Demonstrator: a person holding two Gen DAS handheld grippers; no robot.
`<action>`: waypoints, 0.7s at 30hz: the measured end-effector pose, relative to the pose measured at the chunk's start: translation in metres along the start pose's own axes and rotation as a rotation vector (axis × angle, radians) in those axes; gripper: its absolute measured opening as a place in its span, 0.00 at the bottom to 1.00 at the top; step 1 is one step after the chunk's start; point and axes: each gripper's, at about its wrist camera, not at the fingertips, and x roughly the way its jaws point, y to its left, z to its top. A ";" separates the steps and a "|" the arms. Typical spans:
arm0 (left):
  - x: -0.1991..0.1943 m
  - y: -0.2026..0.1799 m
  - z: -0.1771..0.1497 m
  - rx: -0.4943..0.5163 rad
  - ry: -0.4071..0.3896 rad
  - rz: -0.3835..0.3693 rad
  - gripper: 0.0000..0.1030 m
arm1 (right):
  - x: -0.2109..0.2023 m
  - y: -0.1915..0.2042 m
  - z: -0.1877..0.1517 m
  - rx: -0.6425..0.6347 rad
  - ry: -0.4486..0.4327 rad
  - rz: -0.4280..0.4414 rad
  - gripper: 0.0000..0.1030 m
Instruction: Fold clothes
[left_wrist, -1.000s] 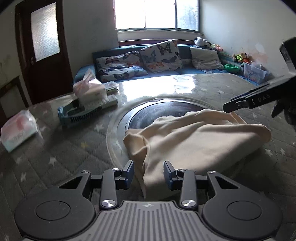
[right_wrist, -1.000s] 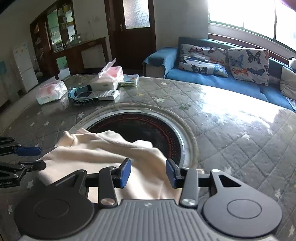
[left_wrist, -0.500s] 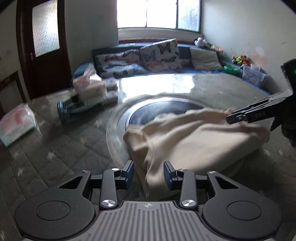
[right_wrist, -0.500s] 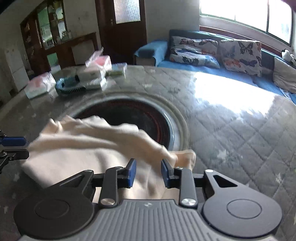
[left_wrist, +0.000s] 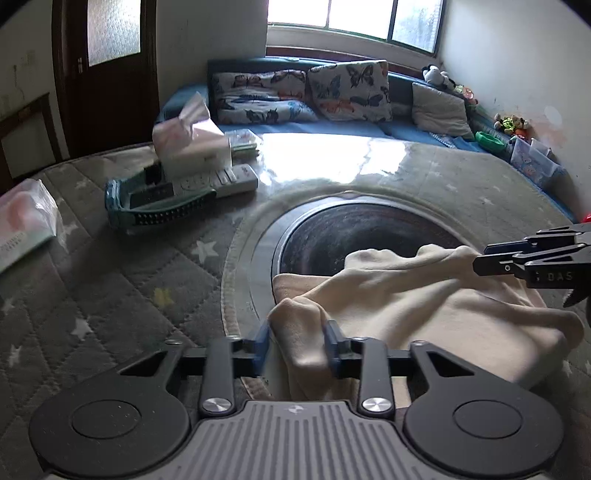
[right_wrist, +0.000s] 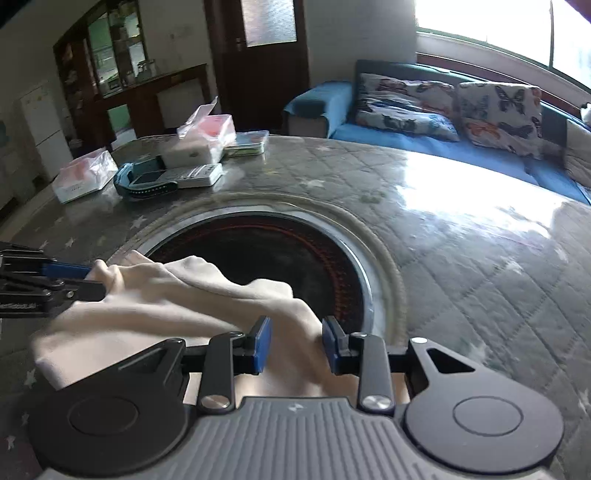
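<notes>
A cream garment (left_wrist: 424, 306) lies bunched on the quilted table, partly over the dark round inset (left_wrist: 354, 236). My left gripper (left_wrist: 295, 343) is shut on a raised fold at the garment's near left corner. From the right wrist view the same left gripper (right_wrist: 88, 280) pinches that corner at the left edge. My right gripper (right_wrist: 295, 343) is shut on a thick fold of the garment (right_wrist: 155, 317). In the left wrist view the right gripper (left_wrist: 480, 258) holds the far right corner. The cloth sags between the two grips.
At the table's far left stand a teal basket (left_wrist: 155, 206) holding remote controls, a tissue box (left_wrist: 192, 144) and a plastic-wrapped tissue pack (left_wrist: 22, 225). A blue sofa with butterfly cushions (left_wrist: 314, 92) lies beyond the table (left_wrist: 110, 280). A dark door (right_wrist: 258, 55) is behind.
The right gripper's fingers narrowed onto the cloth. Both held corners now stand higher than before, and the garment has been drawn towards the cameras, uncovering more of the dark inset.
</notes>
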 end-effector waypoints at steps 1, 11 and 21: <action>0.003 0.000 0.000 0.005 -0.001 0.006 0.12 | 0.002 0.001 0.001 -0.005 0.002 0.004 0.30; 0.012 -0.022 0.003 0.155 -0.091 0.160 0.08 | 0.023 0.005 0.007 -0.011 0.013 0.007 0.30; 0.000 -0.027 0.013 0.123 -0.128 0.113 0.12 | 0.022 0.038 0.020 -0.098 0.009 0.098 0.30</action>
